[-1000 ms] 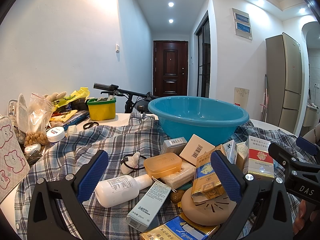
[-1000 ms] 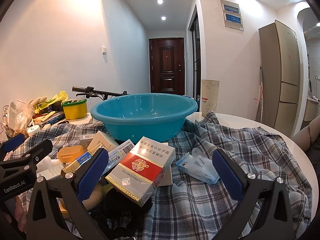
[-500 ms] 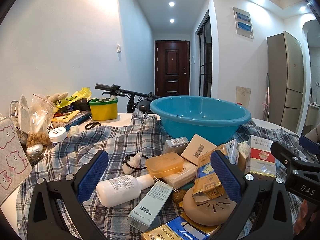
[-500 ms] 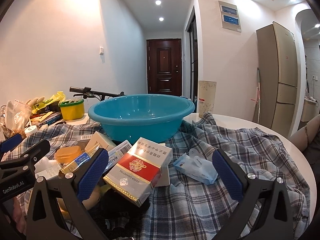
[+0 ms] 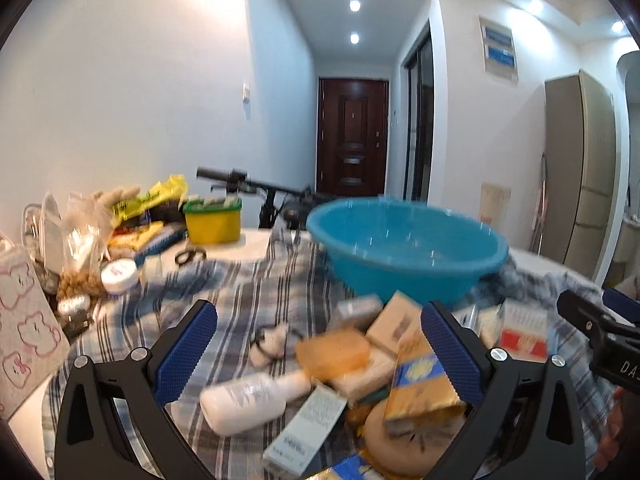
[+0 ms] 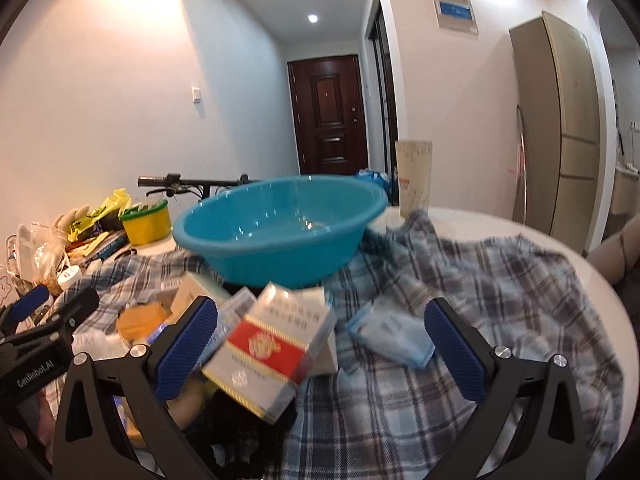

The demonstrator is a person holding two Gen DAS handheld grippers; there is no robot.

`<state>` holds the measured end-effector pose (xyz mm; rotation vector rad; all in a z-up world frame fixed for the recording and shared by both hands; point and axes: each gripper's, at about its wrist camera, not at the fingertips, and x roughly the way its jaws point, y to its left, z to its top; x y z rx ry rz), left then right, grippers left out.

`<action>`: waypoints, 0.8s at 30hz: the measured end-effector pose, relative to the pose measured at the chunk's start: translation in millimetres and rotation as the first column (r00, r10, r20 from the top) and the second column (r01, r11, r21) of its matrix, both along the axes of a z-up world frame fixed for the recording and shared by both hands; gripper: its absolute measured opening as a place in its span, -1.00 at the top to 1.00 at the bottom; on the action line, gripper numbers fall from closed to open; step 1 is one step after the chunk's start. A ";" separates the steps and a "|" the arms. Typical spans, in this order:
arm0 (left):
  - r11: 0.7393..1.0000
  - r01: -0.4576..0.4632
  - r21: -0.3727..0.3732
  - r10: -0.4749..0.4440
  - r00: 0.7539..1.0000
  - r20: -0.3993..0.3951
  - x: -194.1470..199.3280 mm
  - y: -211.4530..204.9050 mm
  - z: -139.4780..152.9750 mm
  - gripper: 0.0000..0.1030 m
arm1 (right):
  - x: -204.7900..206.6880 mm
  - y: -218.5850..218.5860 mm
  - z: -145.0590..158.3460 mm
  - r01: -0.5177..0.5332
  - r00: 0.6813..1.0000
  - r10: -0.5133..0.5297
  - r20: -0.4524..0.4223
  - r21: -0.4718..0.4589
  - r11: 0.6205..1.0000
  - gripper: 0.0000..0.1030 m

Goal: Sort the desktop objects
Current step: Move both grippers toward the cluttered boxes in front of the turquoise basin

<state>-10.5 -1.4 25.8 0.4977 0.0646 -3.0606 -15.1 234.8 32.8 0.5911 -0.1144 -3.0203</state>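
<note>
A pile of boxes and bottles, the red-and-white carton (image 6: 266,354) on top, lies on the plaid cloth (image 6: 480,280) just before the blue basin (image 6: 280,228). Both the left gripper (image 5: 320,354) and right gripper (image 6: 320,356) gape empty. Bare cloth spreads rightward to the table's rim (image 6: 592,276).

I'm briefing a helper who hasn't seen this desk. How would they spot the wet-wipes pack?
Find the blue basin on the plaid cloth. In front of it, to its right, the wipes pack lies alone. It is soft and pale blue, unlike the stiff red-and-white box on its left.
</note>
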 end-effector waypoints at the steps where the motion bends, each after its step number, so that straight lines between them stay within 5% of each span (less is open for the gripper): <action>1: 1.000 0.002 -0.006 -0.002 1.000 -0.018 1.3 1.4 7.9 -1.00 | 1.2 0.0 5.9 -0.001 1.000 0.001 -0.014 0.002 1.000 -1.00; 15: 0.997 0.046 -0.057 -0.048 0.998 -0.041 -7.9 26.7 86.8 -1.00 | 10.3 -5.2 100.2 0.009 0.979 -0.001 -0.202 0.041 0.999 -1.00; 24: 0.998 0.050 -0.045 -0.054 0.995 -0.080 -5.3 29.1 127.2 -1.00 | 13.5 3.6 132.1 0.010 0.974 -0.005 -0.228 0.019 1.000 -1.00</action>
